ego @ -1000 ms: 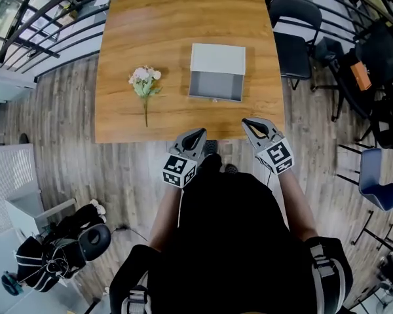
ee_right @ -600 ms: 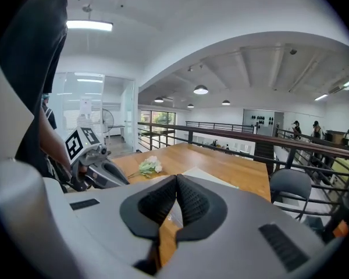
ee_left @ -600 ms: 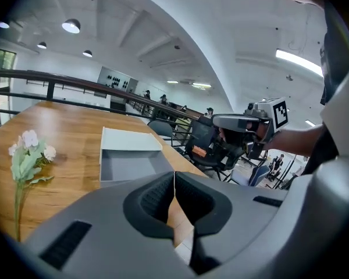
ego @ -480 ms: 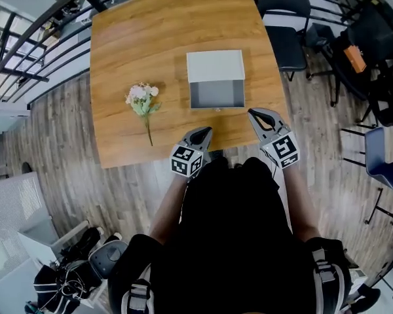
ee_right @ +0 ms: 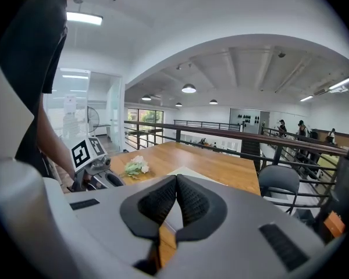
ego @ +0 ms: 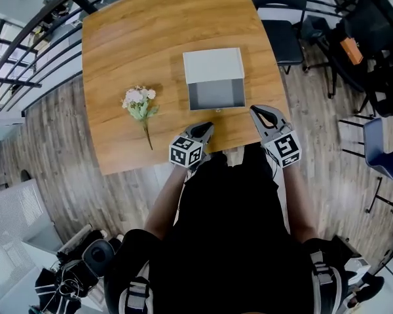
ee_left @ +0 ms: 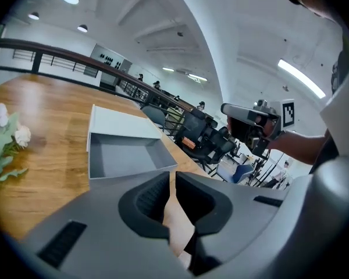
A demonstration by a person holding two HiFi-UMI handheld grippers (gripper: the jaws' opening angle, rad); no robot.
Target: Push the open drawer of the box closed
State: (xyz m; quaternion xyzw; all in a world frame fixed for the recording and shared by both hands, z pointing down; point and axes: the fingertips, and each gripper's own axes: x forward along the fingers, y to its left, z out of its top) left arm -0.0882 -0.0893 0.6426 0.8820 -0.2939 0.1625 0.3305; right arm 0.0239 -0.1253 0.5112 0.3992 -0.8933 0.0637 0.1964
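A white box [ego: 213,64] sits on the wooden table [ego: 137,38], its grey drawer [ego: 216,95] pulled out toward me and empty. In the left gripper view the drawer [ee_left: 125,156] lies just ahead and left of the jaws. My left gripper [ego: 206,128] hovers over the table's near edge, slightly left of the drawer front, shut on nothing, with only a thin slit between its tips [ee_left: 172,179]. My right gripper [ego: 255,110] is by the drawer's front right corner, also shut and empty [ee_right: 177,182]. Neither gripper touches the drawer.
A small bunch of pale flowers [ego: 139,104] lies on the table left of the box. Black chairs [ego: 281,25] stand to the right of the table, and a blue chair [ego: 380,156] further right. A railing [ego: 26,51] runs along the left side.
The person has stepped closer to the table. Both grippers have moved forward, from off the near edge to just in front of the drawer. Both jaws stay shut.
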